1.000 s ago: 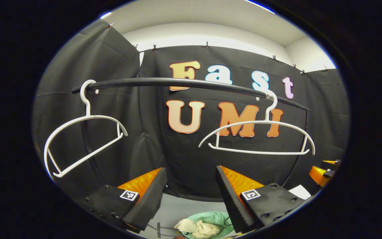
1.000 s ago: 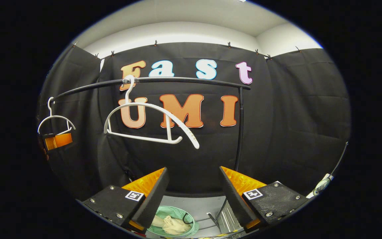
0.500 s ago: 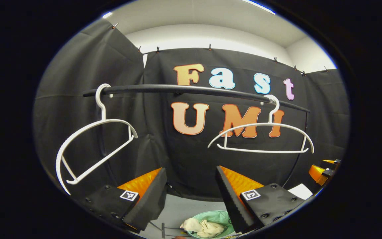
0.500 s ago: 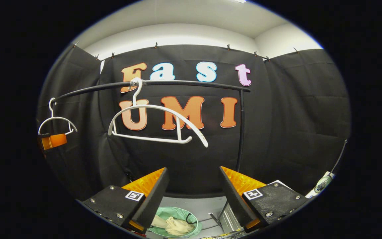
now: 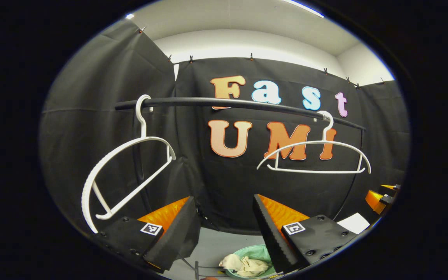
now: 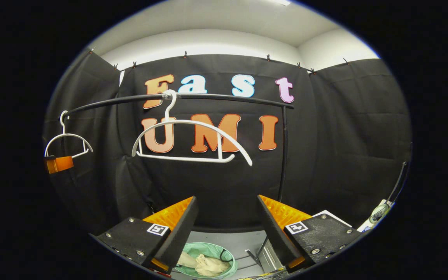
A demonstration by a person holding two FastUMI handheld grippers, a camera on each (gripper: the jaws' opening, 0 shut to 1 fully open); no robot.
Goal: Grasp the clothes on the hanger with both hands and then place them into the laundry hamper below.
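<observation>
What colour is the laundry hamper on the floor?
Light green; the laundry hamper shows best in the right gripper view.

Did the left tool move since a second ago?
Yes. In the left gripper view the rail and the near hanger have slid rightward, so the left tool has swung to its left. Its jaws stand open.

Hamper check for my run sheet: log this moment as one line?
left gripper: open, empty | right gripper: open, empty | hangers: bare on rail | clothes: in green hamper | phase: drop done
</observation>
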